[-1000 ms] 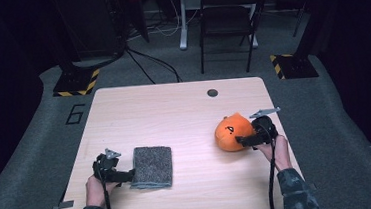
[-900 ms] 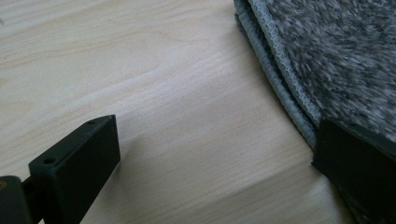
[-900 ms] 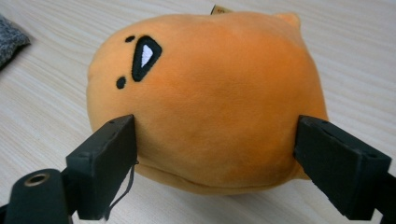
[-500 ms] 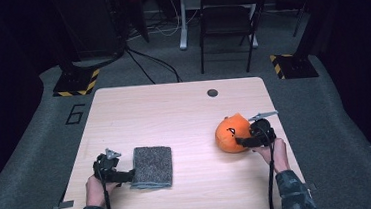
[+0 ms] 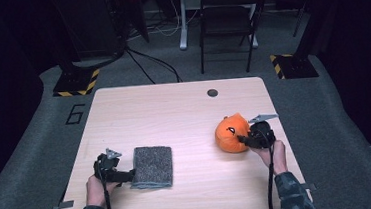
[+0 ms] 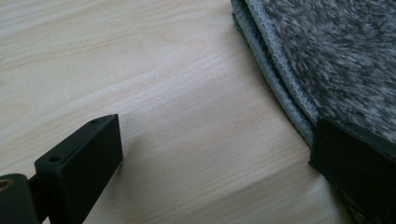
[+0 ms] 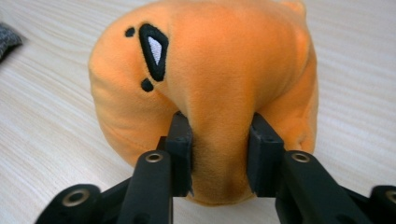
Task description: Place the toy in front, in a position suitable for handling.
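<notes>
Jaws of my right gripper (image 7: 219, 156) have just been closing and pinch the orange plush toy (image 7: 205, 88); my left gripper (image 6: 210, 158) gapes wide beside the grey cloth (image 6: 336, 56).

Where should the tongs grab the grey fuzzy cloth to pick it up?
Best at the folded cloth's left edge, coming in low from the left. It lies flat on the table, so only its stacked, stitched edges give something to pinch. The left tongs already sit open there, one jaw on the cloth's top near the edge, the other on bare wood beside it.
</notes>
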Motion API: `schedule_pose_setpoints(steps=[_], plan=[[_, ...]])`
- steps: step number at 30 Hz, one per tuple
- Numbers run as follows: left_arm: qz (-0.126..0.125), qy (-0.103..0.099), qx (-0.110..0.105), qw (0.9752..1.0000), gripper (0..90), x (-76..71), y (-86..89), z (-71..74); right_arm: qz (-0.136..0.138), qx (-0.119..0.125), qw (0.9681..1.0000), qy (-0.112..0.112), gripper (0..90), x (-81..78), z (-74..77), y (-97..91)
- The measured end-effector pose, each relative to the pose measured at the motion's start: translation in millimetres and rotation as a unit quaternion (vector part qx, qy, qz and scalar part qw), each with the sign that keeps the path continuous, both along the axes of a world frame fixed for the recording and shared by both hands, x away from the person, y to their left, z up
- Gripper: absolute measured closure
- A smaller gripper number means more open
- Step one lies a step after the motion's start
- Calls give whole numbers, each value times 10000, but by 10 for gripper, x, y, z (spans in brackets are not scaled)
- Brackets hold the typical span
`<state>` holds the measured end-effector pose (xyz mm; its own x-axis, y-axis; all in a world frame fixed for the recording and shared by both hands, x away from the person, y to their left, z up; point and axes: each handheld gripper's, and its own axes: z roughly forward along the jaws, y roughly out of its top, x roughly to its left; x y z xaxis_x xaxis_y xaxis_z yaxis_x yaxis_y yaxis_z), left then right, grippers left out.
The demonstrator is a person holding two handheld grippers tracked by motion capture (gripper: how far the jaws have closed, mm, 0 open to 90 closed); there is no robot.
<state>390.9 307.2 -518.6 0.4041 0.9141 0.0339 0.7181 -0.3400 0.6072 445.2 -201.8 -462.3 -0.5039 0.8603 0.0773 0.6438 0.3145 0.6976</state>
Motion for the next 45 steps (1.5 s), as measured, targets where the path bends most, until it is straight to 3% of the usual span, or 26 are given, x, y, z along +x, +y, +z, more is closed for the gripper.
schedule_pose_setpoints(steps=[10, 22, 45], plan=[[38, 4, -21, 10000, 21, 1, 8, 1, 104, -5, 9994, -339, 708, -11, 121, 90], [12, -4, -28, 10000, 23, 3, 9, 4, 603, 106, 9959, -659, 702, 10, 251, 317], [-6, -52, -126, 9999, 24, 8, 0, 24, 1396, 138, 9872, -759, 695, 141, 274, 905]])
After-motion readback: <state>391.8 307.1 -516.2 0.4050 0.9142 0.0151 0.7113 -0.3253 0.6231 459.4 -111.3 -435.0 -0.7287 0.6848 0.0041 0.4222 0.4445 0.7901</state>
